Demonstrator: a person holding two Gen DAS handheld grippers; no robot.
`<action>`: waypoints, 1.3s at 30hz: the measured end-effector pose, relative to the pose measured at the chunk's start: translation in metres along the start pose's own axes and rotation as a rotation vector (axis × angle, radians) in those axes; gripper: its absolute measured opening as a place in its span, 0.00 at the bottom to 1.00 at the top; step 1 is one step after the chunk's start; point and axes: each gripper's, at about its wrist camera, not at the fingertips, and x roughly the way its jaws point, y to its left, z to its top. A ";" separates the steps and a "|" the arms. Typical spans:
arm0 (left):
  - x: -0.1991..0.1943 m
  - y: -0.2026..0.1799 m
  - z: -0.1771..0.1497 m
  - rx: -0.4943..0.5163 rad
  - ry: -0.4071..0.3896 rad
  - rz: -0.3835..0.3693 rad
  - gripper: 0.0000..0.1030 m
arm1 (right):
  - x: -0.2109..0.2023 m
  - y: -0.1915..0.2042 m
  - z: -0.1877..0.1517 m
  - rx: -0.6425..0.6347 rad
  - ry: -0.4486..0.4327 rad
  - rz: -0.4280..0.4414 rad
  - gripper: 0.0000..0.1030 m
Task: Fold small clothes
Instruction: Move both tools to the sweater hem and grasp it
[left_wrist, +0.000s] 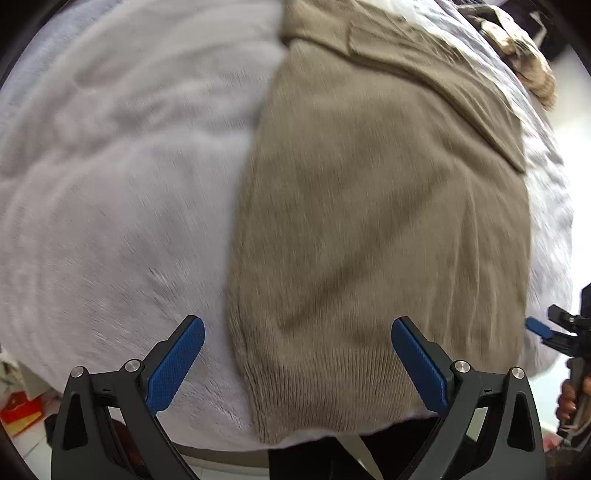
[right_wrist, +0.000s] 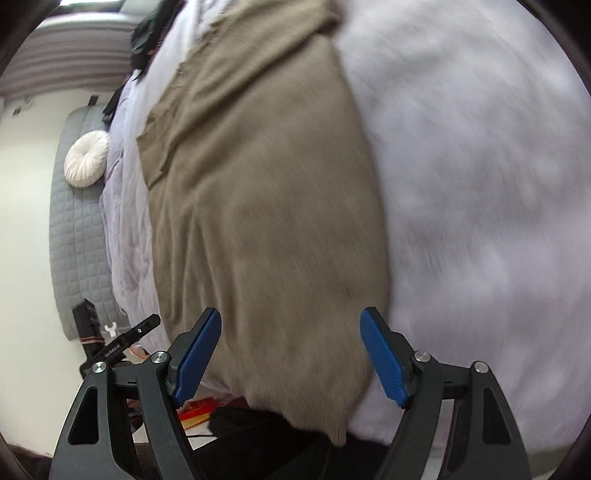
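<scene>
A tan knit sweater (left_wrist: 373, 229) lies flat on a pale lilac bed cover (left_wrist: 118, 192), its ribbed hem at the bed's near edge and one sleeve folded across the far part. My left gripper (left_wrist: 297, 363) is open and empty, hovering over the hem's left corner. The right gripper shows at the right edge of the left wrist view (left_wrist: 543, 330). In the right wrist view the sweater (right_wrist: 266, 206) fills the middle. My right gripper (right_wrist: 291, 360) is open and empty above the hem, which hangs slightly over the bed edge.
A grey quilted headboard (right_wrist: 74, 229) with a round white cushion (right_wrist: 86, 160) stands at the left in the right wrist view. Dark clothes (right_wrist: 147, 33) lie at the bed's far end. A patterned garment (left_wrist: 524, 55) lies at the far right. Red items (left_wrist: 20, 413) lie on the floor.
</scene>
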 end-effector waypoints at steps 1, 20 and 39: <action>0.004 0.003 -0.005 0.009 0.014 -0.022 0.98 | 0.003 -0.006 -0.010 0.022 0.003 0.009 0.78; 0.025 0.008 -0.013 0.028 0.103 -0.185 0.74 | 0.033 -0.037 -0.048 0.182 -0.025 0.161 0.65; -0.084 0.022 0.063 -0.151 -0.164 -0.547 0.11 | -0.027 0.039 0.041 0.031 -0.120 0.595 0.07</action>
